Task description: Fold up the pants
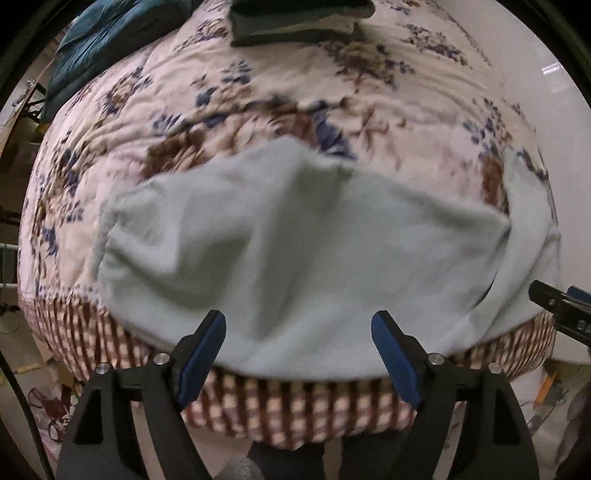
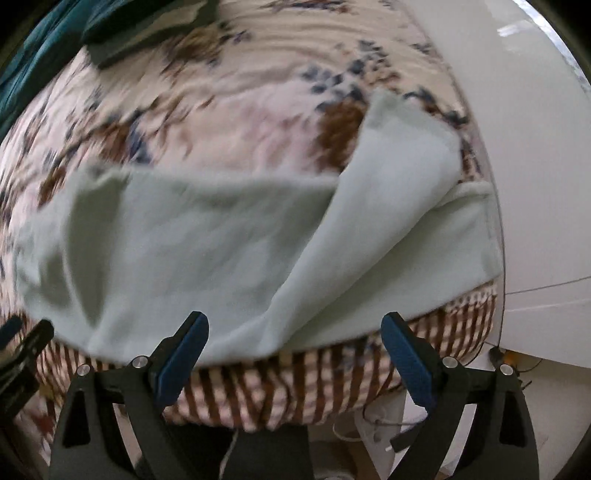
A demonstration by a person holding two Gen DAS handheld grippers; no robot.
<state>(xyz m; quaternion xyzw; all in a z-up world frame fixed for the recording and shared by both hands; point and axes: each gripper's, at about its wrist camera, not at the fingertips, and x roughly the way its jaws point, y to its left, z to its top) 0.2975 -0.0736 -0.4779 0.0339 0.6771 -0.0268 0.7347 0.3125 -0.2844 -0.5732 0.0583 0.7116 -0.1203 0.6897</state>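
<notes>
Pale mint-green pants [image 1: 295,240] lie flat across the near edge of a bed with a floral quilt [image 1: 258,96]. My left gripper [image 1: 299,325] hovers above their near hem, its blue pads wide apart and holding nothing. In the right wrist view the same pants [image 2: 192,243] spread leftward, with a folded flap [image 2: 399,177] lying diagonally over the right part. My right gripper [image 2: 295,325] stands open over the hem, nothing between its fingers. Each gripper's black tip shows at the edge of the other's view: the right gripper [image 1: 561,310] and the left gripper [image 2: 22,343].
A dark folded garment [image 1: 299,22] lies at the far side of the bed, and a teal cushion [image 1: 107,40] at the far left. The quilt's checked border [image 1: 295,410] hangs over the near edge. A white wall [image 2: 535,166] runs along the right.
</notes>
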